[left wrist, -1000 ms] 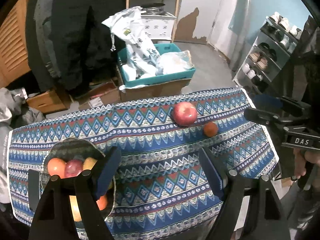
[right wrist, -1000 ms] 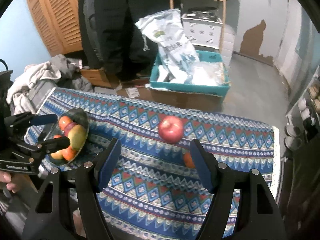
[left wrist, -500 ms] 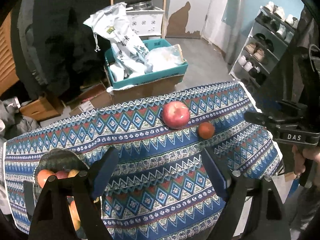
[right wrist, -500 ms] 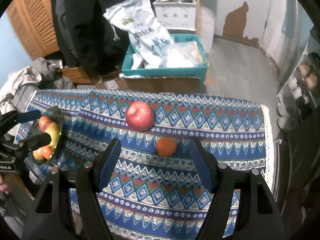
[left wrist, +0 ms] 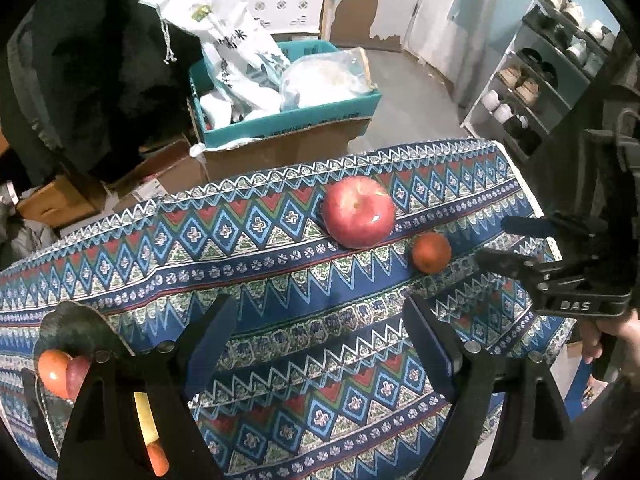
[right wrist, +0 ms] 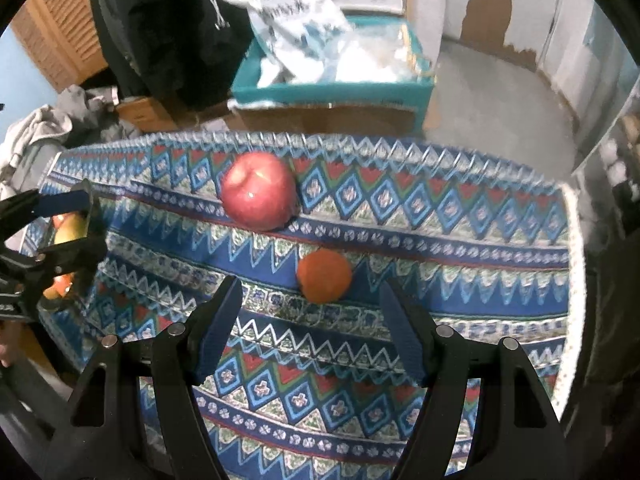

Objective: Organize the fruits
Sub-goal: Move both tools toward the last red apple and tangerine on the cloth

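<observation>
Patterned tablecloth (right wrist: 440, 216), red apple (right wrist: 258, 190), small orange (right wrist: 324, 276), dark fruit bowl (left wrist: 76, 328)

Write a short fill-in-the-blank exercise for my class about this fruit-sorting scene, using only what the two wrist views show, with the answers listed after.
1. The red apple and the small orange fruit both lie on the patterned ____.
2. The right gripper is open, and the fruit nearest its fingers is the ____ one.
3. The left gripper holds ____.
4. The dark bowl already contains several ____.

Answers: tablecloth; orange; nothing; fruits
</observation>
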Demonstrator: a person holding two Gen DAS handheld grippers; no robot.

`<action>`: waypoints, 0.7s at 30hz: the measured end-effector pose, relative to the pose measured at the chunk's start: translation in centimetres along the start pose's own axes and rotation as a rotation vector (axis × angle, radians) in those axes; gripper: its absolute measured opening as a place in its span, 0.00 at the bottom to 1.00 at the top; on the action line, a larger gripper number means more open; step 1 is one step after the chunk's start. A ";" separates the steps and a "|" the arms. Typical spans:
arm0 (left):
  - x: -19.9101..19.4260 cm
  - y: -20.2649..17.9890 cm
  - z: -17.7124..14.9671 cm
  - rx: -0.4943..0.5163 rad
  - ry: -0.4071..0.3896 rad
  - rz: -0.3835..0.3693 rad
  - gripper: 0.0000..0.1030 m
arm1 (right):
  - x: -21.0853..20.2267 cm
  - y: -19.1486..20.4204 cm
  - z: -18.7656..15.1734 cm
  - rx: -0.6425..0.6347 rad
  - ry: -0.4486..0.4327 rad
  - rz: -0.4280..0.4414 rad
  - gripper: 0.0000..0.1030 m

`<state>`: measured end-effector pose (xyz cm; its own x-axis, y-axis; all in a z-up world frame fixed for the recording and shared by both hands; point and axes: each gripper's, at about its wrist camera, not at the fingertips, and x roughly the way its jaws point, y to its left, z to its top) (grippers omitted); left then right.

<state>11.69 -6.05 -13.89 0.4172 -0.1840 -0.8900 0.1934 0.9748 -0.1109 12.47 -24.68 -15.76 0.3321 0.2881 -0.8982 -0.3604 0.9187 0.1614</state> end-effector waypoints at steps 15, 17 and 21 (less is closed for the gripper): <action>5.4 0.3 -0.2 0.015 0.087 0.000 0.84 | 8.1 -1.0 -0.6 -0.018 0.131 -0.018 0.70; 5.9 0.3 -0.2 0.015 0.092 -0.003 0.84 | 8.6 -0.9 -0.7 -0.028 0.141 -0.018 0.70; 6.4 0.2 0.1 0.013 0.100 -0.011 0.84 | 9.5 -0.4 -0.7 -0.042 0.145 -0.013 0.63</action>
<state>14.44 -7.06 -19.59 0.3246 -0.1809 -0.9284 0.2089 0.9710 -0.1161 15.17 -22.52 -24.69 0.2090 0.2316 -0.9501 -0.3943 0.9090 0.1348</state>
